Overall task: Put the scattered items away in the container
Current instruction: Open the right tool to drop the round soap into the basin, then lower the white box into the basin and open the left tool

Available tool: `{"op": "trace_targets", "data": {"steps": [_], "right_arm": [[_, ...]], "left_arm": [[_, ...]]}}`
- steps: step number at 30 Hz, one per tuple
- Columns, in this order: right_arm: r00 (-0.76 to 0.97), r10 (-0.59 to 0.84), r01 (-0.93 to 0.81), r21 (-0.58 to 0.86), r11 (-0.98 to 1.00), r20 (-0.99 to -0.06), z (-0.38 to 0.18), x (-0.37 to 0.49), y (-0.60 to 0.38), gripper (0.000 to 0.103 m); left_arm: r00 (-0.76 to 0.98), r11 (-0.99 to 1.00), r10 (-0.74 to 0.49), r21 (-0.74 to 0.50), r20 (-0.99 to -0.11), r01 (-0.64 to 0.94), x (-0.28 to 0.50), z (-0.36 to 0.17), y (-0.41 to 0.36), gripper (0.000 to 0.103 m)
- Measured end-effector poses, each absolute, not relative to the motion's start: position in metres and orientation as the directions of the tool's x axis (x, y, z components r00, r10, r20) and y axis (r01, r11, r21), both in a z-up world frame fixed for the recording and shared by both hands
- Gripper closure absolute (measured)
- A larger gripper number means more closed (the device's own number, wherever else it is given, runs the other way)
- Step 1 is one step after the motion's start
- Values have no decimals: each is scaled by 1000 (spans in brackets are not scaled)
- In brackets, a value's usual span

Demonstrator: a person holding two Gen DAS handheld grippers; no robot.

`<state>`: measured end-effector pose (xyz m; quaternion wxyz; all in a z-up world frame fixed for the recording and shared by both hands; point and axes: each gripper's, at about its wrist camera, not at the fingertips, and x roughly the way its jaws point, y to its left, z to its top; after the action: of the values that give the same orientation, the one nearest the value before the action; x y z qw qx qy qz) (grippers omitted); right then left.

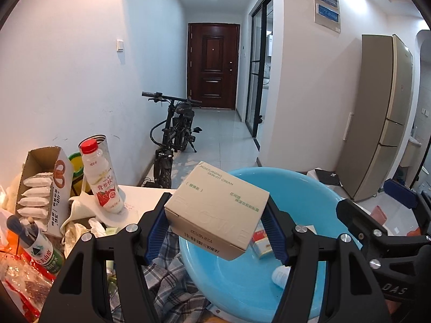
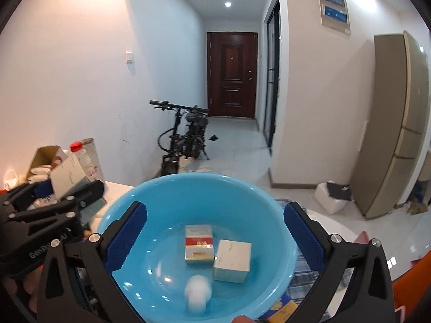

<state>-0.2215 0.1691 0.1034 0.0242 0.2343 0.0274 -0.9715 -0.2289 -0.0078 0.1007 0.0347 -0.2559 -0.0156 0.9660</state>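
both wrist cameras look along their fingers, close above the basin [image 1: 309,188] [image 2: 167,196], facing down the hallway; they share basin, bike [image 1: 175,129] [image 2: 186,137], door [image 1: 212,64] [image 2: 231,75].

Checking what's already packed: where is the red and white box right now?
In the right wrist view, the red and white box lies inside the blue basin, left of a pale box, behind a white bottle.
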Motion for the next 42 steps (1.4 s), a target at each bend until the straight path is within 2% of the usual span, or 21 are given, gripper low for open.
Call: {"op": "trace_targets", "data": {"steps": [3, 42], "right_arm": [[-889, -5, 44, -76, -996, -459, 102, -222, 166, 0], [-884, 5, 39, -84, -996, -467, 107, -227, 176, 0]], "left_arm": [[-869, -997, 75, -44, -489, -61, -227, 102, -6, 40], [-865, -997, 68, -13, -497, -71, -230, 99, -3, 40]]}}
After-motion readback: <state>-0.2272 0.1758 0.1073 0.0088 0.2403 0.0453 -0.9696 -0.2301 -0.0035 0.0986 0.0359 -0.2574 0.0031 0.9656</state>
